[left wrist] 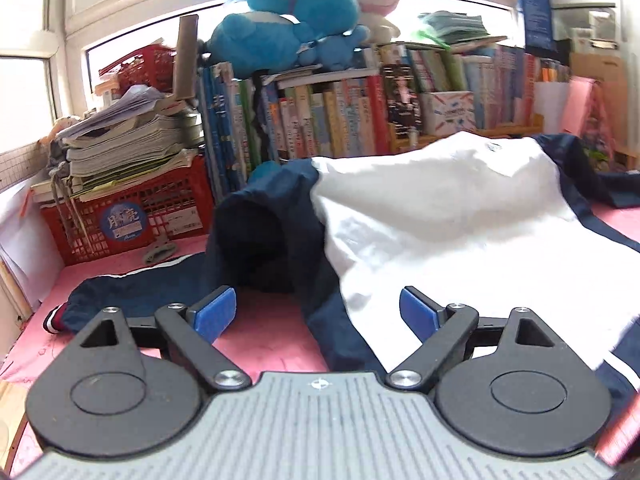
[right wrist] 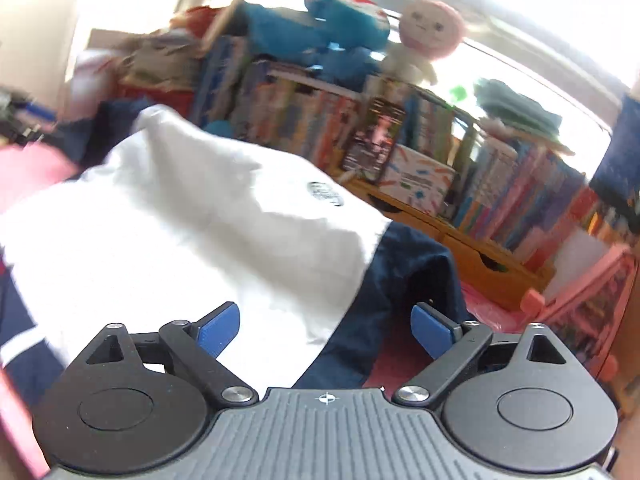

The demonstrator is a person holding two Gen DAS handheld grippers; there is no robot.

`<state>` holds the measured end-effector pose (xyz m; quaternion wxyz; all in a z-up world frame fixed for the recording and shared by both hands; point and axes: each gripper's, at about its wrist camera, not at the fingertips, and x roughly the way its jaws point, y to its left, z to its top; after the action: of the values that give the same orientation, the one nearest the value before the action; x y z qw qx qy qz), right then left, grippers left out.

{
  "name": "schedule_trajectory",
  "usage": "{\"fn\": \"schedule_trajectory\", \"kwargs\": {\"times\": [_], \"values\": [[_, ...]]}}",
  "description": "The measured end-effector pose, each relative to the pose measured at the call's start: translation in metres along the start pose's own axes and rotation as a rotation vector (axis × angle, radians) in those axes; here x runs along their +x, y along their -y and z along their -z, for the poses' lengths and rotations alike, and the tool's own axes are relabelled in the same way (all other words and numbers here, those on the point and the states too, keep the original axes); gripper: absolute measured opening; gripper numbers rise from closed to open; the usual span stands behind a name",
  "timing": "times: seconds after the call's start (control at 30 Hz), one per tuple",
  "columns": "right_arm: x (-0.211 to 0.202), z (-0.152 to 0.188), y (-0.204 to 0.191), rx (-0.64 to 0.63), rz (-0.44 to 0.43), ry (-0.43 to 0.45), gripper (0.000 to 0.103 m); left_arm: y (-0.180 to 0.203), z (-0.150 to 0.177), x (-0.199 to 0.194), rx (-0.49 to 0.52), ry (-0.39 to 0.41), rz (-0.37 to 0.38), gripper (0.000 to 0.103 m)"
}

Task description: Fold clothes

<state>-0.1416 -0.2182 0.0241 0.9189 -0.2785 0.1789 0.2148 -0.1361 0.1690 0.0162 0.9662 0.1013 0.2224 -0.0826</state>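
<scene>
A white and navy jacket (left wrist: 440, 216) lies in a loose mound on the pink table cover (left wrist: 264, 332), its navy sleeve (left wrist: 132, 296) stretched out to the left. My left gripper (left wrist: 318, 312) hovers over the jacket's near left edge, blue pads wide apart, nothing between them. The right wrist view, blurred, shows the same jacket (right wrist: 192, 216) with a round chest logo (right wrist: 325, 194) and a navy sleeve (right wrist: 404, 280) draped at the right. My right gripper (right wrist: 326, 326) stands open above the white panel's edge, gripping nothing.
A red crate (left wrist: 132, 212) stacked with papers stands at the back left. A row of books (left wrist: 360, 116) with blue and pink plush toys (left wrist: 304, 20) on top lines the back. A wooden shelf (right wrist: 460, 236) and pink items sit at the right.
</scene>
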Motion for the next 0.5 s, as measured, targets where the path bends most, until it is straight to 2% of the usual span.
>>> {"fn": "schedule_trajectory", "kwargs": {"times": [0.13,0.2,0.27,0.33,0.4,0.43,0.5], "values": [[-0.054,-0.019,-0.07,-0.246,-0.159,0.039,0.103,0.042,0.017,-0.033,0.081,0.002,0.156,0.096],[-0.065,-0.022,-0.092,-0.309,-0.226,0.056,0.103,0.057,0.022,-0.033,0.146,0.003,0.176,0.099],[-0.067,-0.025,-0.105,-0.3,-0.276,0.064,0.103,0.072,0.028,-0.032,0.212,0.003,0.194,0.1],[-0.057,-0.025,-0.112,-0.187,-0.308,0.026,0.103,0.079,0.03,-0.018,0.255,-0.009,0.143,0.1],[-0.045,-0.024,-0.12,-0.063,-0.337,-0.018,0.102,0.073,0.027,0.001,0.214,-0.026,0.078,0.1],[-0.039,-0.023,-0.121,0.035,-0.388,-0.036,0.1,0.064,0.025,0.008,0.16,-0.031,0.06,0.1],[-0.031,-0.021,-0.122,0.252,-0.549,-0.018,0.099,0.043,0.019,0.027,0.033,-0.058,0.037,0.1]]}}
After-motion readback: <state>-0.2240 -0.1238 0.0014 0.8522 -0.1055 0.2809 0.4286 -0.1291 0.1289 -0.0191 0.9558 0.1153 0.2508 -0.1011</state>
